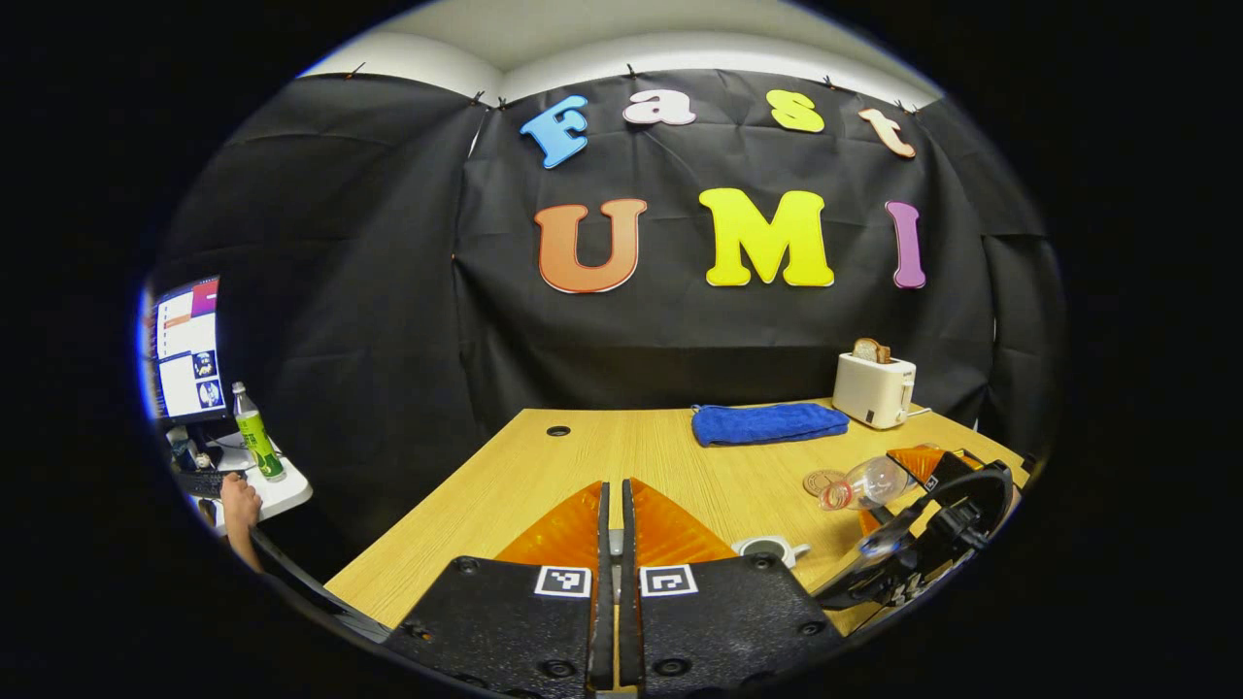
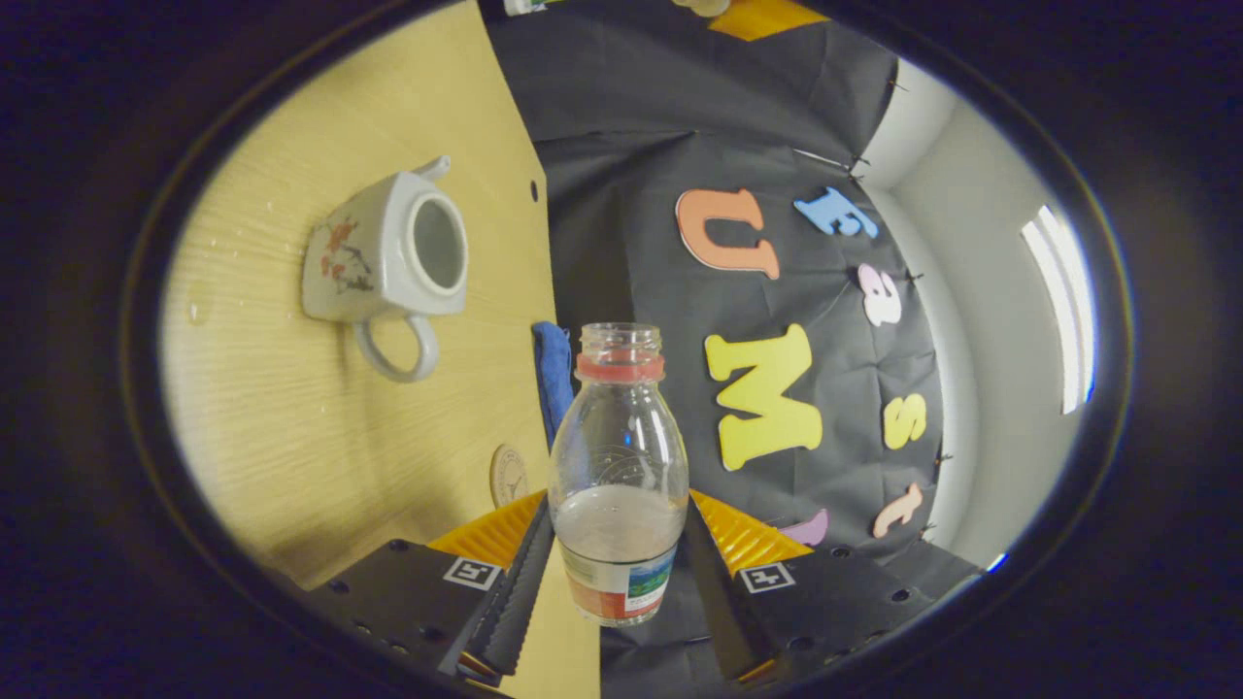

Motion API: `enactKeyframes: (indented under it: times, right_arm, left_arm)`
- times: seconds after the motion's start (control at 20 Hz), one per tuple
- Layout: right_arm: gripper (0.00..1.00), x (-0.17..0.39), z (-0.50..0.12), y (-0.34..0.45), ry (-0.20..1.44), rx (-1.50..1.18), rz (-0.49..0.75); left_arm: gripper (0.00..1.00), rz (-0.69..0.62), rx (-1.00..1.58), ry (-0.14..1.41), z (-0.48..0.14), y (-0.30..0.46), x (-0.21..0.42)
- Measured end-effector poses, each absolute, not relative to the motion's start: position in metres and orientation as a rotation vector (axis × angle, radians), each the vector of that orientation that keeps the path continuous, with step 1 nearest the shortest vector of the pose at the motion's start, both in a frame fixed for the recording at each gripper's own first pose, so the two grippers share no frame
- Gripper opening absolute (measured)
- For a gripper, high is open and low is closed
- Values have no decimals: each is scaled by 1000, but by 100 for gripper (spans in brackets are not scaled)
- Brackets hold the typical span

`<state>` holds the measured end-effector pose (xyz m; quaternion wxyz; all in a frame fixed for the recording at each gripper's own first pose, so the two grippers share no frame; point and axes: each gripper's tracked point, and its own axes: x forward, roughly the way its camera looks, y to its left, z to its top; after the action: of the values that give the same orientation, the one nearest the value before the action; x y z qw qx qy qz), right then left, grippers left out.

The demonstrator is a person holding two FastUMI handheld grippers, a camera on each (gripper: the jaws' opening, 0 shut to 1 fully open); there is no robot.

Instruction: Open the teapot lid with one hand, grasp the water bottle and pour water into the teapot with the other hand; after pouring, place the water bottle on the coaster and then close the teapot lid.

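Right claw (image 2: pixel 618 553): clamped on the water bottle (image 2: pixel 619 466), both fingers pressed to its lower body at the label; seen from the left gripper view (image 1: pixel 908 529), low over the tabletop's right edge.
Water bottle: uncapped, red neck ring, partly filled; in the left gripper view (image 1: pixel 867 482) tipped on its side, mouth toward the coaster.
Left claw (image 1: pixel 612 544): fingers drawn together with a thin slit between, gripping nothing visible, poised above the near tabletop.
Teapot (image 2: pixel 384 262): white with a floral print, lid off, mouth open, loop handle and spout showing; standing on the tabletop apart from the bottle; in the left gripper view (image 1: pixel 772 549) just right of the left claw's fingers, partly hidden behind them.
Coaster (image 2: pixel 507 475): round, brown, flat on the tabletop, near the bottle; in the left gripper view (image 1: pixel 822 482) just beside the bottle's mouth.
Tabletop (image 1: pixel 544 485): light wood grain, round cable hole (image 1: pixel 558 430) near the back.
Blue towel (image 1: pixel 767 423): folded, at the back edge.
Toaster (image 1: pixel 873 388): white, bread slice standing in its slot, right of the towel.
Side table (image 1: pixel 277 490): far left, green bottle (image 1: pixel 257 431), monitor (image 1: pixel 187 347), a person's hand (image 1: pixel 239 505).
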<state>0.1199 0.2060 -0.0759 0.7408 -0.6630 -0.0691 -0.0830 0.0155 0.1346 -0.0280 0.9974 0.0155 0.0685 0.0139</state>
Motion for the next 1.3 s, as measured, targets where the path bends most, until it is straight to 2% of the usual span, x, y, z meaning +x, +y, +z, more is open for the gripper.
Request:
enactKeyframes:
  times: [0.05,0.15,0.2,0.55,0.6,0.85,1.3]
  right_arm:
    - [76,120,-75,208,-169,-1495,-189]
    - [74,118,-73,216,-198,-1560,-182]
    - [76,117,-72,217,-208,-1589,-183]
    - [74,114,-65,232,-280,-1775,-174]
    - [77,114,-63,233,-288,-1794,-178]
    - [74,106,-62,241,-319,-1883,-193]
    - [74,105,-28,244,-444,-2027,-300]
  left_arm:
    - [5,30,39,141,-28,135,16]
    - [5,37,54,148,-31,137,15]
    - [5,40,59,150,-32,139,16]
    - [4,39,55,158,-33,140,16]
    - [4,40,53,161,-35,141,16]
    - [5,47,56,174,-38,142,16]
    - [4,41,77,186,-41,140,17]
